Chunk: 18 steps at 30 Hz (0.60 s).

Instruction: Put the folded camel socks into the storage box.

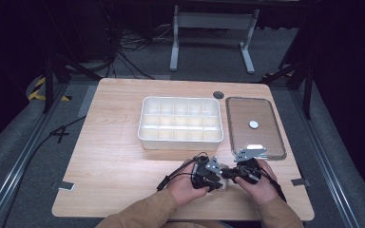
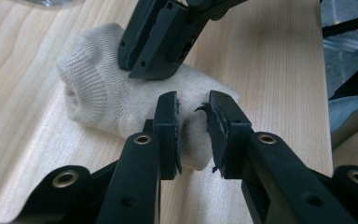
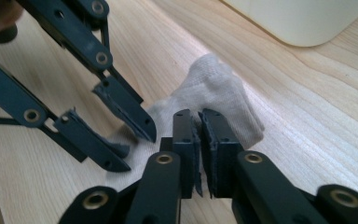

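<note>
Left gripper (image 2: 195,122) stands part open astride the sock (image 2: 121,100); right gripper (image 3: 200,133) pinches its edge. Soft, light knit: grip bunched folds.

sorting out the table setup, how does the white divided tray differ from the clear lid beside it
The white divided tray is opaque, deep-walled and split into small compartments; the clear lid is see-through, flat and undivided, with a small white knob at its middle. The tray sits mid-table, the lid to its right. Both are rounded rectangles resting on the wooden table.
</note>
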Motion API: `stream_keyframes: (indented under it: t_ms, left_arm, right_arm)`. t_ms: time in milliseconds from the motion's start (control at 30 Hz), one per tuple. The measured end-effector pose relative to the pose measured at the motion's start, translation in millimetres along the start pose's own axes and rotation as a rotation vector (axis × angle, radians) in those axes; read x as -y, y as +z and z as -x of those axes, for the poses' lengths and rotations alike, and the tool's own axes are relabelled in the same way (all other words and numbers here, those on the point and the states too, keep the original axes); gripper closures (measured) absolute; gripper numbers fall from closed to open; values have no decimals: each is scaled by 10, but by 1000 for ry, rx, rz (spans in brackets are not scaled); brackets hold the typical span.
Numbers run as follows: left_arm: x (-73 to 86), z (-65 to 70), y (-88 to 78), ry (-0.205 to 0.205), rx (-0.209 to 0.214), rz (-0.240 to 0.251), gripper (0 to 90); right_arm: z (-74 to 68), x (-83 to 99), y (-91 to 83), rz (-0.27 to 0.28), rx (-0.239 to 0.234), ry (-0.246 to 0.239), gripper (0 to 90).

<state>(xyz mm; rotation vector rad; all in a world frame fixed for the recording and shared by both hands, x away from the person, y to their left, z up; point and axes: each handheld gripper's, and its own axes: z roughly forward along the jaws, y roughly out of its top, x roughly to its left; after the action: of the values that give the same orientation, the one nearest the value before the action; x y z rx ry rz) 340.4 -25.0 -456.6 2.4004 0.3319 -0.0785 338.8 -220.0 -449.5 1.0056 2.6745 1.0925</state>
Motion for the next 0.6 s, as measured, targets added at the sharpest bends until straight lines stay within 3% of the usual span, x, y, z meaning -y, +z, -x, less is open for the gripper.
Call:
stream_keyframes:
  t_ms: [100, 200, 267, 433, 533, 600]
  left_arm:
    - [6, -6, 9, -4, 0, -21, 758]
    - [6, 0, 9, -3, -3, -25, 758]
    - [14, -8, 0, -2, 1, -24, 748]
    - [28, -23, -151, 2, -44, 52, 663]
    - [44, -54, -150, -2, -91, 21, 592]
    - [59, -55, -83, -3, -82, -15, 549]
  right_arm:
    - [-10, -53, 24, 35, 24, -5, 741]
    - [11, -67, 64, 38, 46, -18, 737]
    - [28, -64, 106, 35, 37, -33, 739]
    - [20, -63, 123, 21, 45, -57, 742]
    - [13, -61, 121, 23, 51, -55, 741]
    - [13, -60, 121, 23, 51, -40, 731]
